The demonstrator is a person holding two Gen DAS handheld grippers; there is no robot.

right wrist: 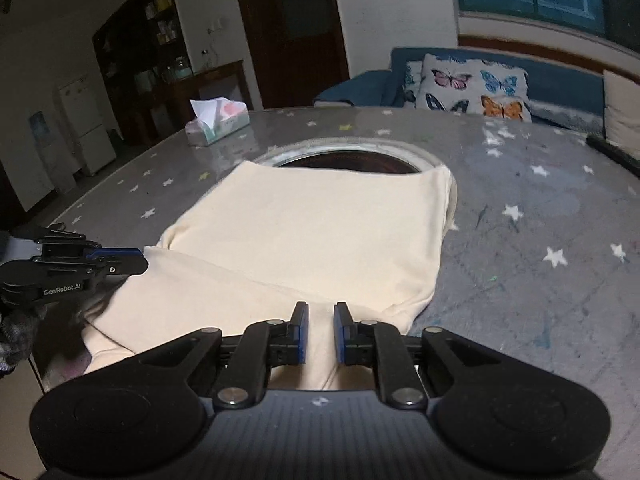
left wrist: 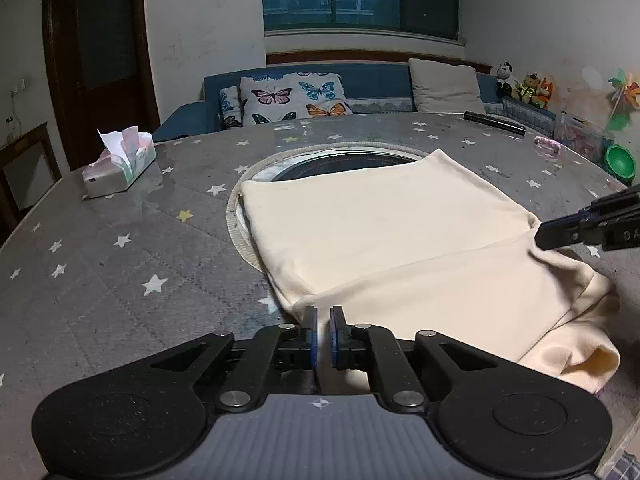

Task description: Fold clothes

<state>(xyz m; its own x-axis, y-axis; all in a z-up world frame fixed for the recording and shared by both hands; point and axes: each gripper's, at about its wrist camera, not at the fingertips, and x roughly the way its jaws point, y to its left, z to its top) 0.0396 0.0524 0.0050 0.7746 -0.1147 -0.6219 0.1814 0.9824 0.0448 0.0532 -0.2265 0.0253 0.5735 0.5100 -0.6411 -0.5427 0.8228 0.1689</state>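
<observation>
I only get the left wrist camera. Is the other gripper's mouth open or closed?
Observer: Open. In the right wrist view, the right gripper has its fingers apart over the near edge of the cream garment.
Operator: What does my gripper look like from there?
Observer: The left gripper shows sideways at the garment's left edge, with "GenRobot.AI" printed on it.
Operator: Anything else I can't see?
Observer: A white fridge stands against the far wall, left of the tissue box.

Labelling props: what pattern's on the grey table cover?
Scattered white stars on the grey table cover, a few yellow; clearest in left wrist view.
</observation>
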